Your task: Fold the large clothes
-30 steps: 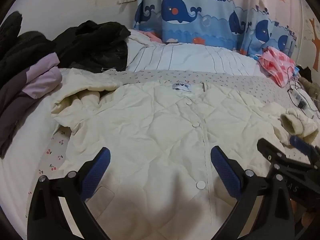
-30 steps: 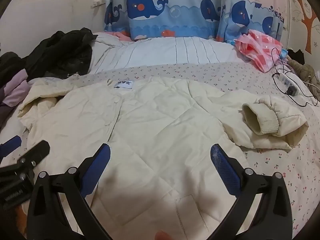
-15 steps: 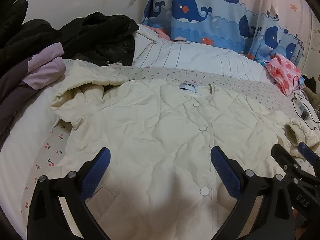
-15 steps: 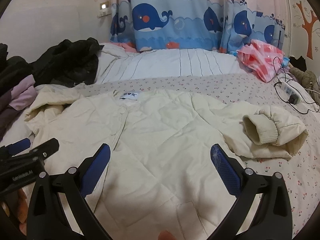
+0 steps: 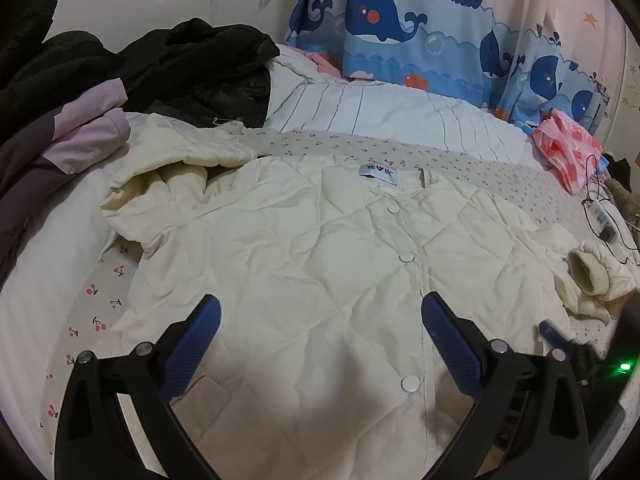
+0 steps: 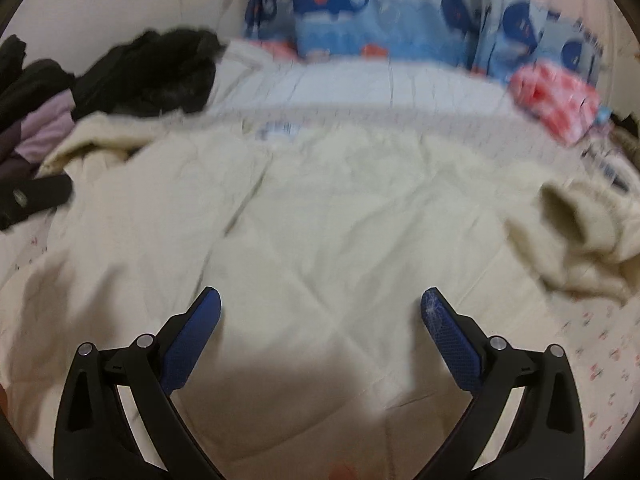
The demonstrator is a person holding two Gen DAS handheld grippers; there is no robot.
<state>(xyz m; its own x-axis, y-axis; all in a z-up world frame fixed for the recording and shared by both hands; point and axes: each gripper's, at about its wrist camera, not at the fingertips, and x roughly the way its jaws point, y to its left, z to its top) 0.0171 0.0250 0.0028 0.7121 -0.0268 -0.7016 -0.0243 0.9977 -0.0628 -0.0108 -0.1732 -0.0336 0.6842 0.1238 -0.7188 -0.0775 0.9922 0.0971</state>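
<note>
Badly blurred right view: jacket (image 6: 320, 208) sleeve cuff (edges smeared).

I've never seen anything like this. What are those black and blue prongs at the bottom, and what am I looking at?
Those prongs are two hand-held claws, each with a camera looking along its fingers. One picture is from the left claw, the other, blurred, from the right claw. Both are open and hold nothing. Below them a cream jacket lies spread on a bed, snaps down its front, one cuff curled to the right. Dark clothes are heaped at the back left.
</note>
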